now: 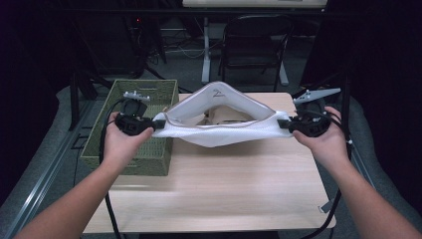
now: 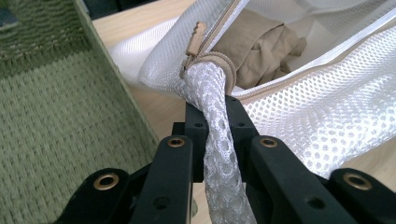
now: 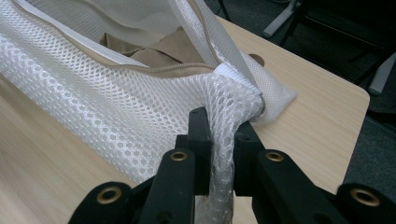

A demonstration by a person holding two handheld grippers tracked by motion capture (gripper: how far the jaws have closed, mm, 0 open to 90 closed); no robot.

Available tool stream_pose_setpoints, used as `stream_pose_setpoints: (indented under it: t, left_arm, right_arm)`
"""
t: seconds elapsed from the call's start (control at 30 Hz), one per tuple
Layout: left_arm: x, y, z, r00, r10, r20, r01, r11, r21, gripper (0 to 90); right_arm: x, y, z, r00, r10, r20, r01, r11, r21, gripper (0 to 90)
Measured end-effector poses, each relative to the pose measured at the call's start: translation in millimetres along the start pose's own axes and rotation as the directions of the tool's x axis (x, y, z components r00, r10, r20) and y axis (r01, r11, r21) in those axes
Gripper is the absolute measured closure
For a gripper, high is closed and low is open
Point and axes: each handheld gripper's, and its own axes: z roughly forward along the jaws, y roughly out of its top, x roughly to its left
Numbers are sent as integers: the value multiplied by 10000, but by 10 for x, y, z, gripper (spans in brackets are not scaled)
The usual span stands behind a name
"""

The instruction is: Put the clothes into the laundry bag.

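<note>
Both forearms reach in; the left gripper point(image 1: 152, 124) and right gripper point(image 1: 287, 124), fingers pinching opposite ends of the mesh bag point(image 1: 219, 130), stretch it above the counter's point(image 1: 214, 189) far edge, mouth agape, beside the basket point(image 1: 149, 92).

The laundry bag point(image 1: 221, 130) is white open-weave mesh cloth with a tan fabric zip band point(image 2: 219, 65), and soft beige cloth point(image 2: 261, 46) lies crumpled inside it. Both tongs, left point(image 2: 217, 126) and right point(image 3: 219, 135), look like matt black plastic with brass-coloured rivets. The desk point(image 1: 224, 184) is smooth pale wood-grain, the basket point(image 1: 159, 92) rough green woven fibre
</note>
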Motion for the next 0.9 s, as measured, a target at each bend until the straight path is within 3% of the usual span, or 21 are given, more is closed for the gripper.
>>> stream_pose_setpoints:
  t: [0.17, 0.3, 0.6, 0.9]
  left_arm:
    - [-11, -219, 66, 9996, -197, 194, 198, 9998, -58, 830]
    - [-33, -400, 111, 9989, -308, 341, 312, 9994, -117, 830]
    - [-128, -760, 202, 9992, -215, 349, 225, 9994, -269, 830]
    - [-176, -1112, 336, 9984, -365, 430, 377, 9989, -272, 827]
  right_arm:
    - [111, -163, 44, 9997, -240, 73, 239, 9997, 70, 813]
    - [148, -301, 92, 9999, -91, -62, 92, 9999, 80, 812]
    - [300, -658, 138, 9999, -99, 70, 99, 10000, 1, 806]
    - [390, -1011, 250, 9985, 433, -321, -431, 9990, 70, 797]
